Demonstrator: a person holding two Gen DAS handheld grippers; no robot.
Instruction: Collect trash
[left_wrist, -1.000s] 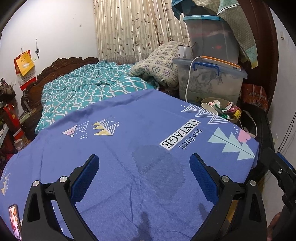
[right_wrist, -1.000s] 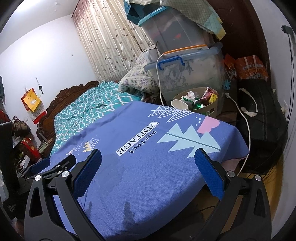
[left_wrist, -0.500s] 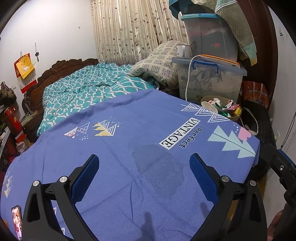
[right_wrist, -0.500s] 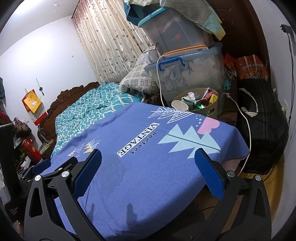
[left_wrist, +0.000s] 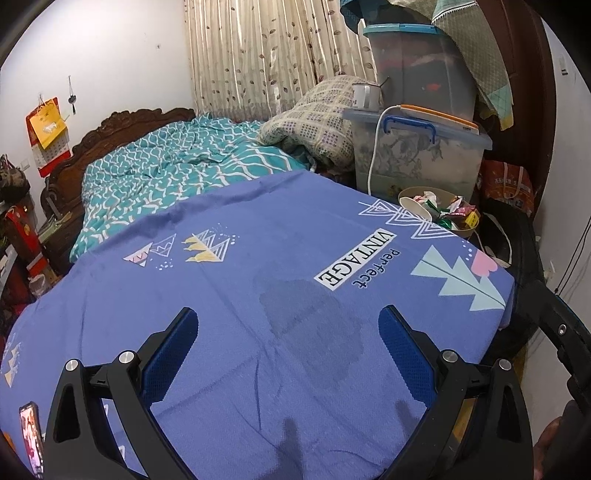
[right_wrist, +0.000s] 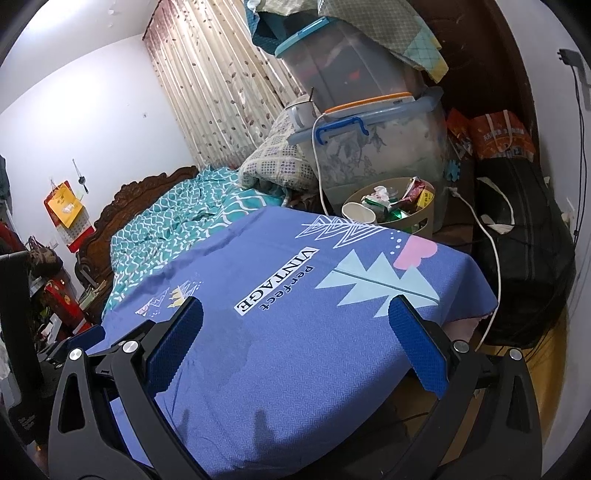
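Both claws, left claw (left_wrist: 288, 347) and right claw (right_wrist: 295, 339), hung wide and empty above the blue printed cloth-covered surface (left_wrist: 258, 295). The round beige trash-filled basket (right_wrist: 413, 221) sat beyond its far corner, beside a clear plastic storage box (right_wrist: 380, 155).

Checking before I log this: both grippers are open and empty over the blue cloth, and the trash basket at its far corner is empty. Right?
Not quite. The basket is full: a paper cup and wrappers, clear in the right wrist view. The left gripper and right gripper are indeed open and empty over the blue cloth.
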